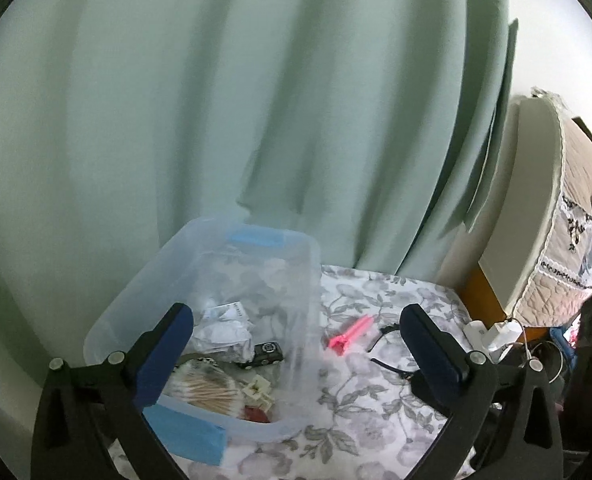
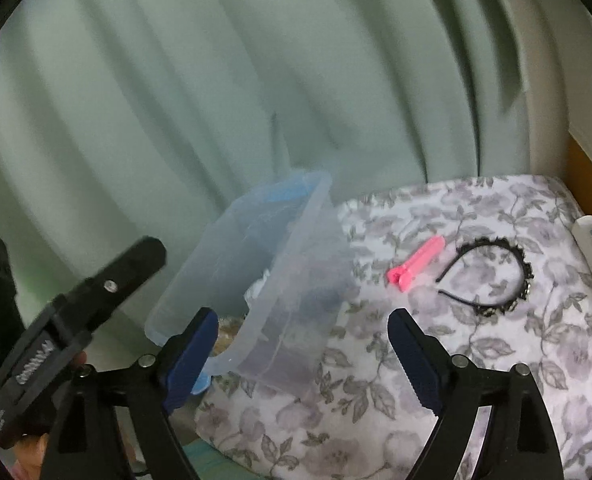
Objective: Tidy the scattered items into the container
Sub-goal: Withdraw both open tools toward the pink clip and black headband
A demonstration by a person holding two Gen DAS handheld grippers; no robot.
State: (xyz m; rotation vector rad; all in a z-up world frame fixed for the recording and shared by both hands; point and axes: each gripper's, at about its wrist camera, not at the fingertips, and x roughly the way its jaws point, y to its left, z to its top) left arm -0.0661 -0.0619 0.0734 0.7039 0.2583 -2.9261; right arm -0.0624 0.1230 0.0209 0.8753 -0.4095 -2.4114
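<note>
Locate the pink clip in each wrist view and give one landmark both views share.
Left wrist: pink clip lies on the floral cloth, right of centre, beside the clear container.
Right wrist: pink clip lies right of centre, left of the black headband.
Shared landmark: the headband, just right of the clip.

Home, likely bedroom. Pale green curtain [image 1: 256, 120] hangs in folds behind everything. Floral cloth [image 2: 476, 340], grey leaves on white, covers work surface. Quilted, lace-trimmed cover [image 1: 576, 240] drapes white furniture at right. White charger [image 1: 492, 334] and cords lie just beside cloth edge. Personal bits around: pink clip [image 2: 416, 260], black headband [image 2: 496, 276] on cloth; cotton swabs [image 1: 204, 394] inside clear plastic bin [image 1: 200, 248]. Wooden furniture edge [image 2: 588, 184] at right.
</note>
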